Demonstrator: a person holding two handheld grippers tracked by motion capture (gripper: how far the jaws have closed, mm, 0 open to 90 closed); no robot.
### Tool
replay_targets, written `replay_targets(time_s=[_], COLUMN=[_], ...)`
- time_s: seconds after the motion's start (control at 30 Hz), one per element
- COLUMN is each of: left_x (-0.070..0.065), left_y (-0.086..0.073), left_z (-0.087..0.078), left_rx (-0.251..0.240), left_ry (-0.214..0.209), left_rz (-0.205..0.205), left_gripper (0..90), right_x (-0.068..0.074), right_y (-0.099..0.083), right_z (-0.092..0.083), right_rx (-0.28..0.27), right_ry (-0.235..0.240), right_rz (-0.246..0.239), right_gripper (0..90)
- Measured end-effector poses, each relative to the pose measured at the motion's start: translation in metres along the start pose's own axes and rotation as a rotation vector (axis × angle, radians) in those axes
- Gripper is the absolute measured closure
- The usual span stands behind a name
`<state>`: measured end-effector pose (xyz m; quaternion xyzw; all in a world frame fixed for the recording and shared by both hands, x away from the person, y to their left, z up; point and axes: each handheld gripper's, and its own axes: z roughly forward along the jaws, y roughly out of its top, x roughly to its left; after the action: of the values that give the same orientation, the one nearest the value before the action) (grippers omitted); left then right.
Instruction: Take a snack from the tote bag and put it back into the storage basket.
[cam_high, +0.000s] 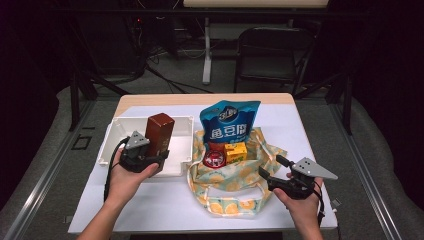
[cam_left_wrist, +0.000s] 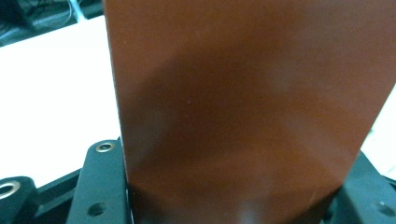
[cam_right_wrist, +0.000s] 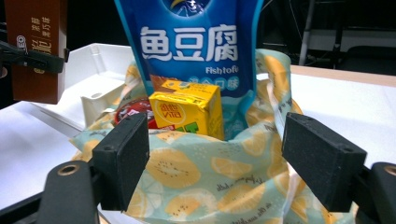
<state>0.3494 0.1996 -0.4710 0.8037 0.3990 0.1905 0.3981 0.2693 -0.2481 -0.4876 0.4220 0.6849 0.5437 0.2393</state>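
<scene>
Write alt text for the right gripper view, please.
The right gripper, fingers open, faces a lemon-print cloth bag holding a yellow drink carton and a blue snack pouch. A brown box is held at left.

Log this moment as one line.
left gripper: shut on brown carton, over white bin | right gripper: open, facing lemon-print bag

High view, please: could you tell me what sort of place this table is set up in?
Probably a lab or recording studio rather than a home. A small white-topped table stands on grey carpet amid dark surroundings, with loose cables on the floor behind, a black folding chair, and black metal frame bars around the workspace.
</scene>
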Motion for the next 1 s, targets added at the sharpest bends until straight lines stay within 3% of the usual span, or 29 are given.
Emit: replay_targets(time_s=[0.4,0.63,0.67,1.0], left_x=[0.019,0.031,0.032,0.035], left_y=[0.007,0.010,0.010,0.014], left_z=[0.032,0.050,0.054,0.073], left_rx=[0.163,0.270,0.286,0.415], left_ry=[0.004,-0.008,0.006,-0.025], left_rz=[0.010,-0.021,-0.021,-0.012], left_gripper=[43.0,43.0,43.0,42.9], right_x=[-0.001,-0.001,-0.002,0.000], right_y=[-0.003,-0.004,-0.004,-0.006], right_z=[0.002,0.003,0.003,0.005], right_rx=[0.010,0.016,0.021,0.030], right_ry=[-0.007,-0.006,-0.007,-0.001], right_rz=[0.001,0.004,0.002,0.000], right_gripper=[24.2,24.6,24.6,24.8])
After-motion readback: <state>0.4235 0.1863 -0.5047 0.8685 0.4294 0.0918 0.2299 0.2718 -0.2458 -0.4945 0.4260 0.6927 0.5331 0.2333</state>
